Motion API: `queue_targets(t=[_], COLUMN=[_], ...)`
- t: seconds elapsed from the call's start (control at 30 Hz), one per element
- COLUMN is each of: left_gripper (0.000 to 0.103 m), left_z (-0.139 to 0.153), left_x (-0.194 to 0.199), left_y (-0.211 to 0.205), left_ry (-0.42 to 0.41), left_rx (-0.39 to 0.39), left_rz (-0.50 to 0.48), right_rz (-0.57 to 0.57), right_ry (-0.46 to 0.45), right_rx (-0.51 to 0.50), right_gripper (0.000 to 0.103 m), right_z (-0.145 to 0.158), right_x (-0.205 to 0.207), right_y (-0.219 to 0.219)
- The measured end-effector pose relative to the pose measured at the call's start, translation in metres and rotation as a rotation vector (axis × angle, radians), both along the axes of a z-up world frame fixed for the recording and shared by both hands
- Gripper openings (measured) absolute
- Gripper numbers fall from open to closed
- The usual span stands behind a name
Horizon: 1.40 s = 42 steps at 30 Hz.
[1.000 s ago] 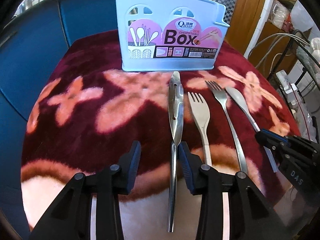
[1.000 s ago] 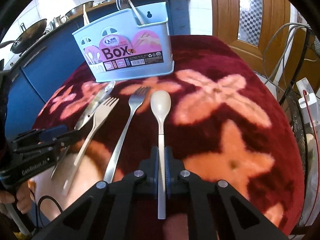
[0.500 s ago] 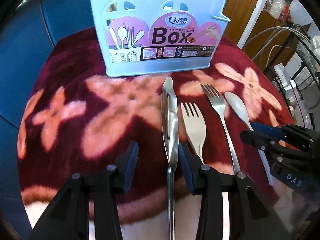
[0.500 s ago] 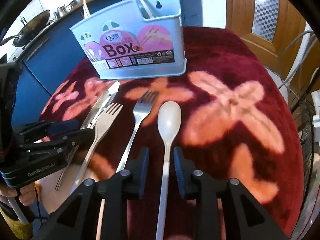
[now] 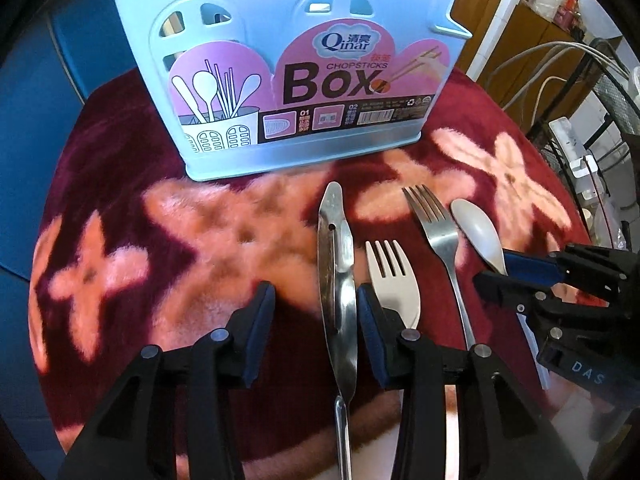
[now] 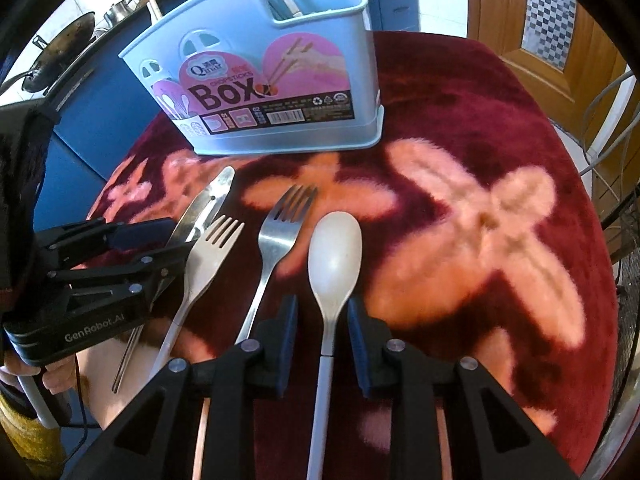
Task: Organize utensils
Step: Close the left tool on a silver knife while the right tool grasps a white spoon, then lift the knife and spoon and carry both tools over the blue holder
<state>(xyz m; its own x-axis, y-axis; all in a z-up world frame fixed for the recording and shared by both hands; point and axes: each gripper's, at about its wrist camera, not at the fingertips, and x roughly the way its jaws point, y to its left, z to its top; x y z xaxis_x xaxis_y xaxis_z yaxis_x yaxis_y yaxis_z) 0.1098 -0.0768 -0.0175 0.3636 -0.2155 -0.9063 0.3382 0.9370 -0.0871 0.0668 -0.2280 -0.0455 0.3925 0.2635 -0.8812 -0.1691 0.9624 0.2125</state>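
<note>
A light blue utensil box (image 5: 296, 80) (image 6: 260, 80) stands at the back of the table, with some utensils standing in it. In front of it lie a metal knife (image 5: 334, 264) (image 6: 204, 204), a white fork (image 5: 394, 280) (image 6: 210, 252), a metal fork (image 5: 436, 232) (image 6: 280, 232) and a white spoon (image 5: 478, 230) (image 6: 335, 248). My left gripper (image 5: 314, 320) (image 6: 168, 244) is open astride the knife, whose blade lies close to the right finger. My right gripper (image 6: 322, 330) (image 5: 494, 270) is open around the spoon's neck, and its pads (image 6: 289, 328) stand clear of it.
A dark red plush cloth with pink flowers (image 6: 480, 220) covers the round table. Blue cabinets (image 5: 24, 120) and a counter with a wok (image 6: 60, 56) lie behind and to the left. A wooden door (image 6: 560, 40), cables and a wire rack (image 5: 600, 92) stand to the right.
The right gripper, which was shut on the spoon's handle, has opened. Both grippers have slid forward along their utensils toward the box, which now looks larger.
</note>
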Motion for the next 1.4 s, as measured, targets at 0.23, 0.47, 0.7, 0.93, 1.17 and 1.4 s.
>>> queue_targets(t=[0.23,0.47,0.7,0.93,1.17,1.4], left_gripper=[0.017,0.009,0.009,0.004,0.004,0.004], left_z=[0.004,0.011,0.024,0.042,0.060,0.080], left_x=[-0.002,-0.007,-0.018,-0.025,-0.030,-0.039], left_y=[0.002,0.010,0.015,0.021,0.037,0.048], left_ry=[-0.012,-0.057,-0.137,-0.206,-0.266,-0.338], left_rx=[-0.040,-0.112,-0.180,-0.230,-0.274,-0.326], left_rz=[-0.009,0.032,0.072,0.109,0.135,0.142], right_rz=[0.000,-0.030,-0.057,-0.051,-0.067,-0.071], right_ry=[-0.029,-0.111,-0.169,-0.274,-0.430,-0.534], right_rx=[0.031,0.107,0.172,0.196,0.211,0.202], right_gripper=[0.018,0.017,0.015,0.014,0.014,0.013], right_z=[-0.001,-0.003,0.002,0.016,0.043,0.068], right_x=[0.000,-0.009,-0.015,-0.031,-0.046,-0.054], right_y=[-0.007,-0.018,-0.030,-0.033,-0.032,-0.027])
